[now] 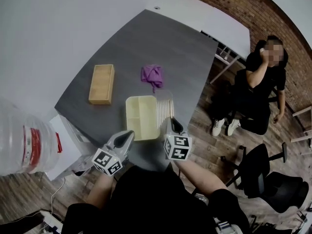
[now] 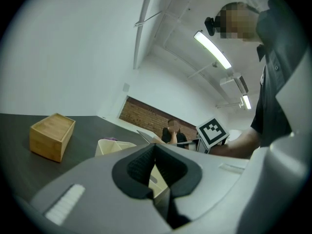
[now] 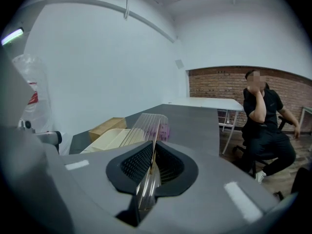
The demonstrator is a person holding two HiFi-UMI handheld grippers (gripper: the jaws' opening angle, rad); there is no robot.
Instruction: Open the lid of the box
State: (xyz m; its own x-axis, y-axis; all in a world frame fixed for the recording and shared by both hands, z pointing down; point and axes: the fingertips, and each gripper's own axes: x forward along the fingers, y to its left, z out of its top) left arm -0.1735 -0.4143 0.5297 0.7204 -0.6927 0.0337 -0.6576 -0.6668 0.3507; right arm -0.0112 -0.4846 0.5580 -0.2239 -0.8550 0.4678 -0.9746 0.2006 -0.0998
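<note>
A cream box (image 1: 142, 117) with two compartments lies near the front edge of the dark grey table (image 1: 146, 38). Its clear ribbed lid (image 1: 165, 105) stands raised on edge along the box's right side. My right gripper (image 1: 171, 122) is shut on the lid's near edge. In the right gripper view the lid (image 3: 148, 126) runs edge-on between the jaws of the right gripper (image 3: 152, 147), with the box (image 3: 109, 139) to its left. My left gripper (image 1: 129, 134) sits at the box's near left corner. In the left gripper view the left gripper (image 2: 156, 147) has its jaws closed, with cream box wall (image 2: 114, 147) between and beyond them.
A wooden box (image 1: 102, 84) lies left of the cream one, and a purple cloth (image 1: 152, 75) lies behind it. A large water bottle (image 1: 22, 140) stands off the table at left. A person (image 1: 261, 87) sits to the right, and an office chair (image 1: 263, 174) stands nearer.
</note>
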